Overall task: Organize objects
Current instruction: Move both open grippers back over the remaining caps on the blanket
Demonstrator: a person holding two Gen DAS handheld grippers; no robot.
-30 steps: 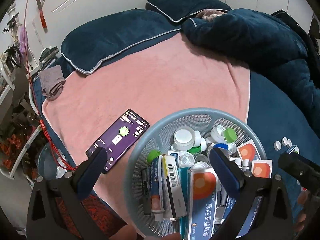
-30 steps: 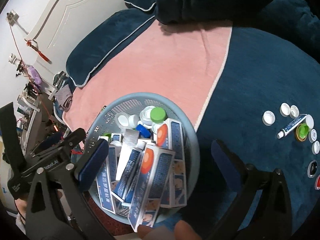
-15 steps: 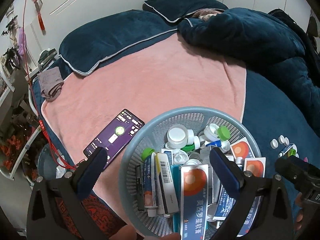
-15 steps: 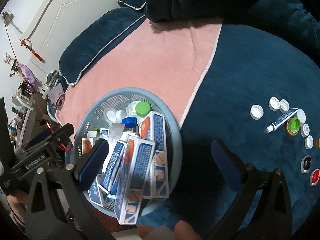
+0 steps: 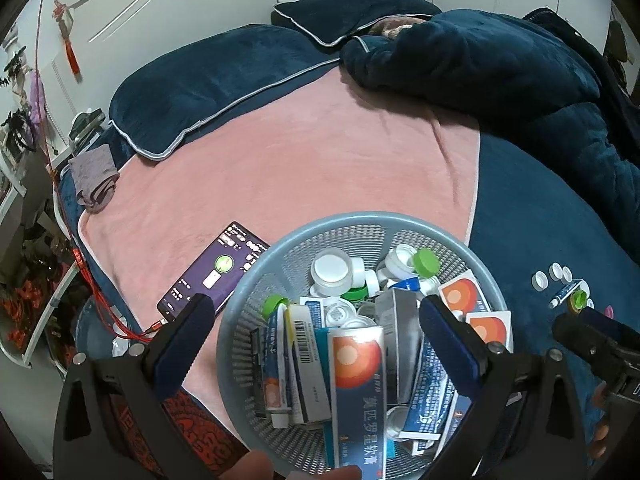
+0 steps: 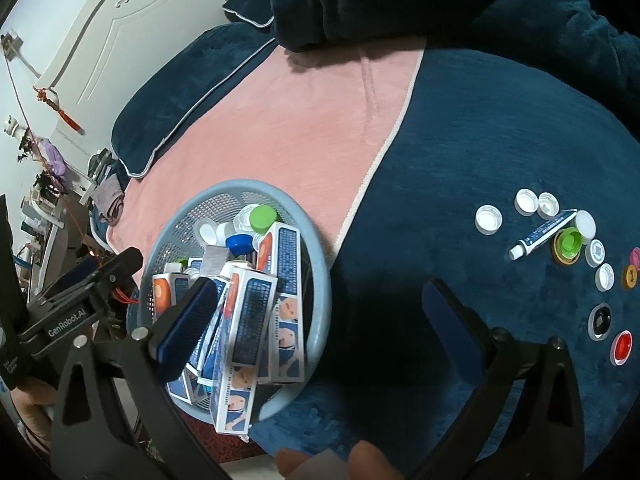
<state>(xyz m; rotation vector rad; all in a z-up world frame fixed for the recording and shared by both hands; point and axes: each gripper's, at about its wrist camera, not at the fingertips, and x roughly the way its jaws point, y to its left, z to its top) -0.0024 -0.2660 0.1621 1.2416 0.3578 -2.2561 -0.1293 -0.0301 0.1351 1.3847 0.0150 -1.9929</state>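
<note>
**A:** Both tools were up over the bed there. The left hand-held gripper (image 5: pixel 312 344) hung spread wide and holding nothing, right above the round grey-blue perforated plastic basket (image 5: pixel 280 248), which sat on the pink blanket (image 5: pixel 280 152) at the near edge of the bed.

**B:** And the right hand-held gripper (image 6: pixel 316 316) was just as wide apart and just as empty, one finger over the basket, the other above the dark blue plush cover (image 6: pixel 500 128).

**A:** That basket was packed. Blue-and-white cardboard medicine boxes with orange discs (image 5: pixel 358 380) stood on end, with white screw-cap jars (image 5: pixel 332 272) and green bottle caps (image 5: pixel 426 262) behind them.

**B:** What was left loose lay well off to the right: a small white-and-blue ointment tube (image 6: pixel 542 234) among scattered white plastic lids (image 6: pixel 488 219), plus a red one (image 6: pixel 622 346).

**A:** I'd have called that tube light and soft-walled. Pinch across the firm shoulder near the cap, I reckoned, not the belly, or it squashes.

**B:** The lids looked stiff, nearly weightless, and flat on deep pile. An edge-on pinch across the rim seemed best; smooth plastic could squirt out sideways.

**A:** The boxes were light card, easily dented, best taken across the narrow faces.

**B:** And a purple-screened smartphone (image 5: pixel 216 276) lay beside the basket, cable attached.
</note>
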